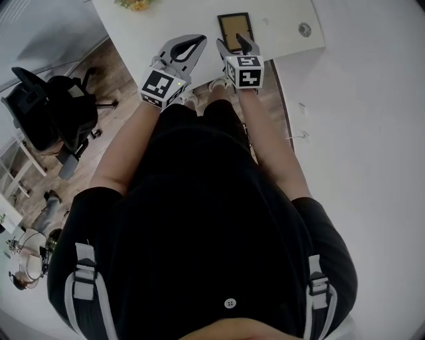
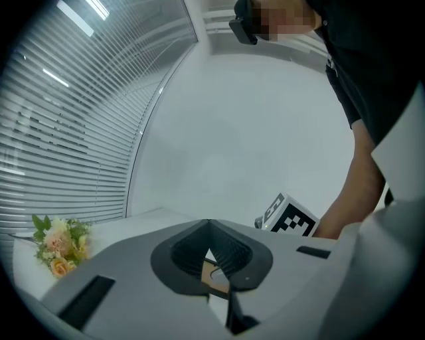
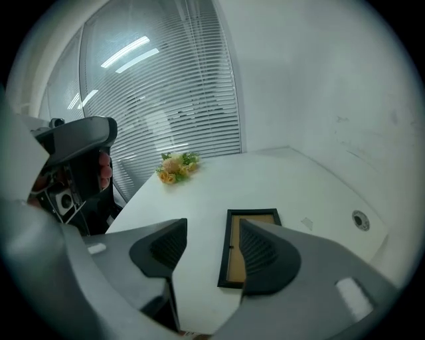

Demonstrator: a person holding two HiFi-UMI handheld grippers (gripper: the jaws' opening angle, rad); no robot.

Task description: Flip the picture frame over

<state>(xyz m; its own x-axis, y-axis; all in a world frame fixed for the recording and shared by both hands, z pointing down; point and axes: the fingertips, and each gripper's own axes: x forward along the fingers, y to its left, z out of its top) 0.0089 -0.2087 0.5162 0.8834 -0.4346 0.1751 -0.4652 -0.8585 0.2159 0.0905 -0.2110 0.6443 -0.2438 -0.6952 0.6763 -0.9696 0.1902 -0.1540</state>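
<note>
The picture frame (image 1: 235, 31) lies flat on the white table (image 1: 179, 20) with its brown backing up and a black rim round it. My right gripper (image 1: 234, 45) hovers over the frame's near end. It is open, nothing is between its jaws, and the frame (image 3: 235, 246) shows through the gap in the right gripper view, past the right gripper (image 3: 212, 229). My left gripper (image 1: 198, 42) hangs left of the frame, over the table's near edge, its tips touching and holding nothing. A sliver of the frame (image 2: 214, 275) shows through the loop of the shut left gripper (image 2: 209, 224).
A small bunch of flowers (image 1: 136, 5) lies at the table's far left, the same flowers (image 3: 176, 166) near the window blinds. A round cable hole (image 1: 304, 29) sits right of the frame. An office chair (image 1: 56, 106) stands on the floor to the left.
</note>
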